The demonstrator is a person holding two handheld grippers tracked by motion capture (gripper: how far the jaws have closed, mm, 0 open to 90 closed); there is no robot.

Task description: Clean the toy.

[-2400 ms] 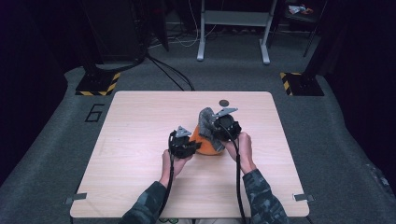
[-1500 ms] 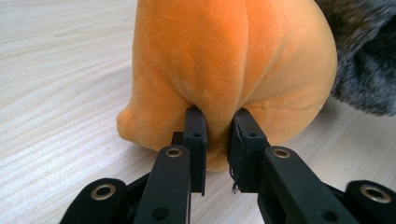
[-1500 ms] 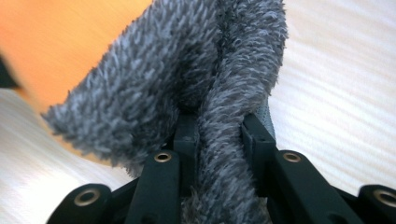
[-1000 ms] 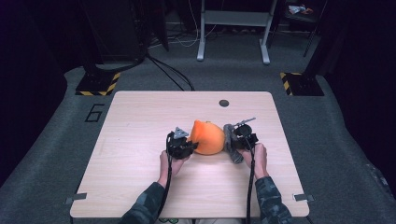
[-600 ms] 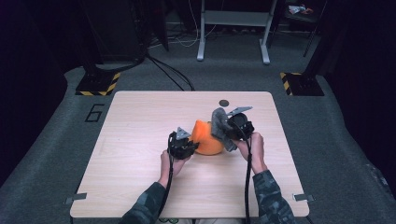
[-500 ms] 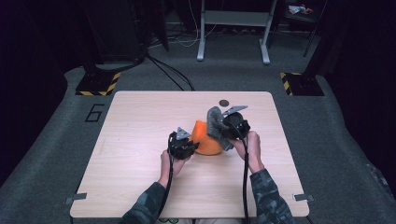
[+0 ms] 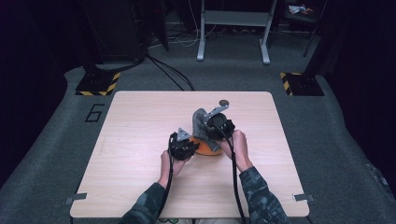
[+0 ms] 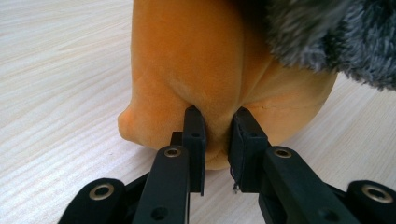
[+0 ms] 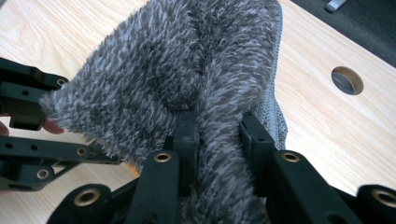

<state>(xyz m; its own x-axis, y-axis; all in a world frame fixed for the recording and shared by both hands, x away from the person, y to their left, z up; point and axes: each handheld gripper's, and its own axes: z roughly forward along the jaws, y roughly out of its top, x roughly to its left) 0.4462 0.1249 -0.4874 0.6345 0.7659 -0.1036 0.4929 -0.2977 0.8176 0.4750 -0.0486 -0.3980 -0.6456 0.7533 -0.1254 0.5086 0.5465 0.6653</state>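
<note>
At the middle of the counter (image 7: pixel 140 140) both claws are working on one soft bundle: an orange cushion (image 8: pixel 224 70) with a grey fluffy cloth (image 9: pixel 187 60) draped over it. The left claw (image 8: pixel 216 135) is closed on a fold of the orange cushion, pinching it low near its edge, where the cushion rests on the wood. The right claw (image 9: pixel 217 140) is clamped on a bunched ridge of the grey cloth, which stands up between its jaws and spreads out above them.

From the high view, the left claw (image 7: pixel 183 145) sits just left of the cushion (image 7: pixel 205 148), and the right claw (image 7: pixel 218 127) holds the cloth (image 7: pixel 201 122) up on the far side, so the grey pile partly covers the orange one. A round hole (image 9: pixel 347 80) in the counter lies beyond the bundle, near the far edge.

The step in hand looks like pulling the fluffy cloth over or off the cushion while the other claw anchors it. Which of the two it is, I cannot tell. The next move probably calls for the left claw to keep its pinch firm and low while the right claw draws the cloth steadily along the cushion, without letting the plush slip from its jaws.
</note>
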